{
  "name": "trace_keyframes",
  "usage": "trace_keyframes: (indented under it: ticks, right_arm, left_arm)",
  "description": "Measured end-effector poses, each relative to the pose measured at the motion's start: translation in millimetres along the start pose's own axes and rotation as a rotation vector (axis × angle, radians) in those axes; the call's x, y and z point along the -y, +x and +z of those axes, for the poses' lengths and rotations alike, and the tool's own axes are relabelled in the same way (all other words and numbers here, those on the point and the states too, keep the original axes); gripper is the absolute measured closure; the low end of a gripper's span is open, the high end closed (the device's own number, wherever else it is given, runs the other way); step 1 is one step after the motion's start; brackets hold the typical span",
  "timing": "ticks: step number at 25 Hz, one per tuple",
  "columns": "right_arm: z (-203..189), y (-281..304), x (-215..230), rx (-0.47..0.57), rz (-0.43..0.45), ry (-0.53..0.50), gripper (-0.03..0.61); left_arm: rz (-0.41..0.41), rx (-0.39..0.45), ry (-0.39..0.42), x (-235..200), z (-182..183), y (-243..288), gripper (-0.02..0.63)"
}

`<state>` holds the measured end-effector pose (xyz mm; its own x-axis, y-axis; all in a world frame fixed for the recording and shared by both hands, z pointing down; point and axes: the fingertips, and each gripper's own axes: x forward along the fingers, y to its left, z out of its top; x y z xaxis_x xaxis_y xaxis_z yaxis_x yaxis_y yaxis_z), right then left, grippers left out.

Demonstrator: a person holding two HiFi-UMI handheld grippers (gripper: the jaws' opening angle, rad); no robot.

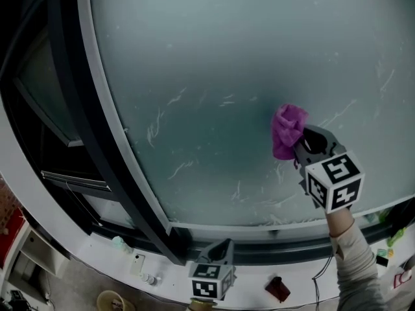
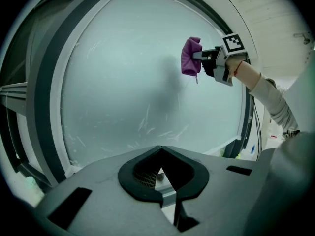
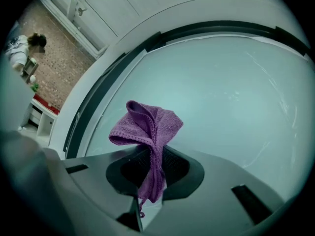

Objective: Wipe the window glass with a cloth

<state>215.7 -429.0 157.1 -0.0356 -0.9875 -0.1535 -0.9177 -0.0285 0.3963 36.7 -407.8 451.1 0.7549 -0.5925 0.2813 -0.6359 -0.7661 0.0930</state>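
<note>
The frosted window glass carries white streaks across its lower half. A bunched purple cloth is held up against or just off the pane at centre right; I cannot tell if it touches. My right gripper is shut on the cloth, with a sleeved forearm behind it. In the right gripper view the cloth rises out of the gripper in front of the glass. My left gripper hangs low by the sill, shut and holding nothing. Its own view shows that gripper, the cloth and the right gripper.
A dark window frame runs down the left of the pane. The white sill below holds a phone, a small bottle and a dark red object. A person stands by a brick wall far left.
</note>
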Motion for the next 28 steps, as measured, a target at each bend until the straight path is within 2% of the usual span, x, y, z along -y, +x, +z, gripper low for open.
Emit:
trace_keyframes:
  ticks: [14,28]
  right_arm:
    - [-16.3,55.9,-137.4,0.019,0.262,0.069,0.525]
    - [-27.4,117.1,-198.1,-0.01,0.334,0.084,0.526]
  left_arm:
    - [0.126,0.006,-0.035,-42.2,-11.7,-31.9,0.609]
    - [0.231,0.015,-0.064,-81.6,-17.1,-59.2,0.609]
